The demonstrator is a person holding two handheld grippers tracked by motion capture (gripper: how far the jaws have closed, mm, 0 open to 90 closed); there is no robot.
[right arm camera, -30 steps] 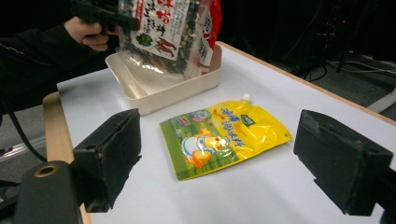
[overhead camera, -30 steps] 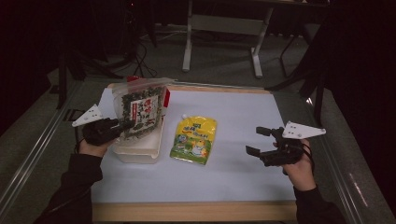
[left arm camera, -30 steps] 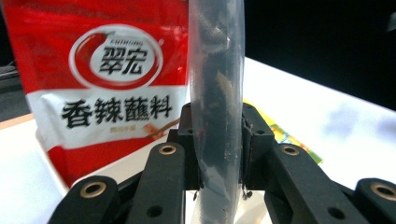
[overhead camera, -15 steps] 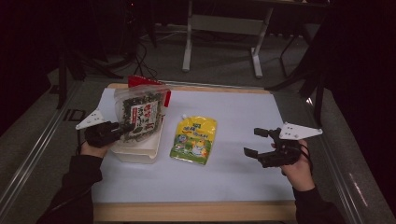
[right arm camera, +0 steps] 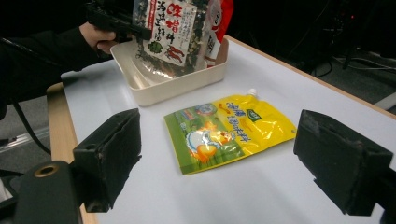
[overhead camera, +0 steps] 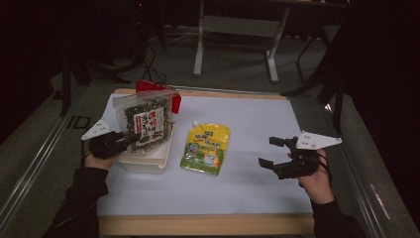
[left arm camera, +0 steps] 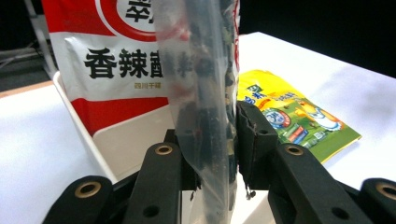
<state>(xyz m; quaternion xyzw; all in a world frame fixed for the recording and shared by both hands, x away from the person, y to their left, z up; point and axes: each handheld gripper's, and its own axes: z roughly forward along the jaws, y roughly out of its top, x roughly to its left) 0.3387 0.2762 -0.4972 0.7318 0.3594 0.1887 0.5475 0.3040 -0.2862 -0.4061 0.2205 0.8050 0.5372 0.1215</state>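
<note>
Clear plastic crinkles where the left gripper point(overhead camera: 130, 141) clamps the seaweed packet point(overhead camera: 145, 120), held upright over the cream tub point(overhead camera: 148, 161) with a red packet point(left arm camera: 107, 70) behind it. Mid-table lies the yellow pouch point(overhead camera: 206, 148), spout pointing away, long axis front to back. Nearest it is the right gripper point(overhead camera: 271, 152), jaws wide apart, facing the pouch.

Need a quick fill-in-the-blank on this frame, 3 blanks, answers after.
1. The left gripper is shut on the clear snack bag, holding it over the cream ______.
2. The yellow pouch lies flat on the white table, and its small white spout points ______ from the person.
3. The right gripper hovers with its jaws ______ and nothing between them.

Missing words: bin; away; open
</note>
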